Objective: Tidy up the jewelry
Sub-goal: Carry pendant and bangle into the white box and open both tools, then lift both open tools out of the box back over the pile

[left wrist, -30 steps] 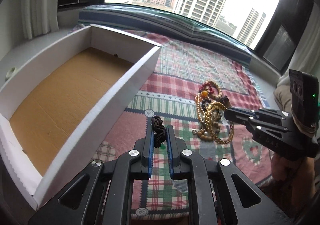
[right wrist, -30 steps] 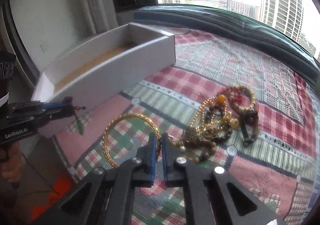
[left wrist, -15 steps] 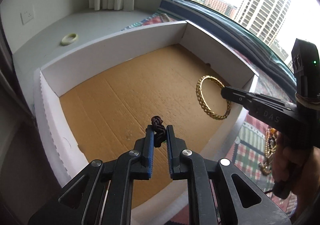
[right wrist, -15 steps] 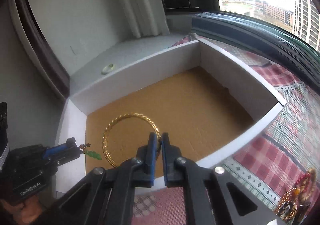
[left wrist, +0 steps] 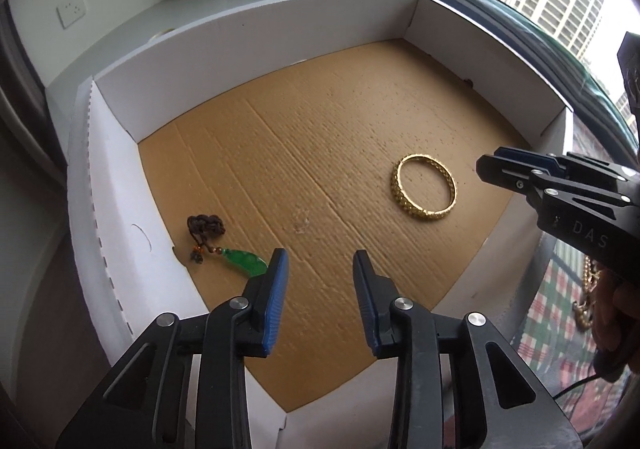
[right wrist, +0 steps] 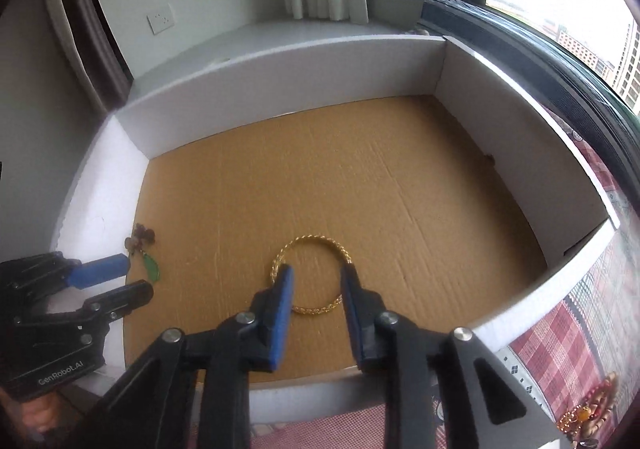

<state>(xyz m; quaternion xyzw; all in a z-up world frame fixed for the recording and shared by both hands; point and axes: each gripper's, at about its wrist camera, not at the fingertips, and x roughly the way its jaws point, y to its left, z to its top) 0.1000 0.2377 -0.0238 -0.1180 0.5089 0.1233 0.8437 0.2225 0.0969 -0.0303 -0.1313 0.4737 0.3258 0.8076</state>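
Tongs on both sides, left (left wrist: 318,269) and right (right wrist: 316,283), were opening with nothing gripped, leaving the stiff, light gold bangle (left wrist: 424,187) flat mid-floor of the box (left wrist: 256,17), best pinched across its rim, and the limp-corded green pendant (left wrist: 244,261) by the box's wall.

Both wrist views look steeply down, close, into the white-walled cardboard box (left wrist: 256,21) with its brown floor: the left from its near-left corner, the right from its near edge.

"DAS" in pale letters on the right hand-held gripper (left wrist: 486,169), "GenRobot.AI" on the left hand-held gripper (right wrist: 128,277)
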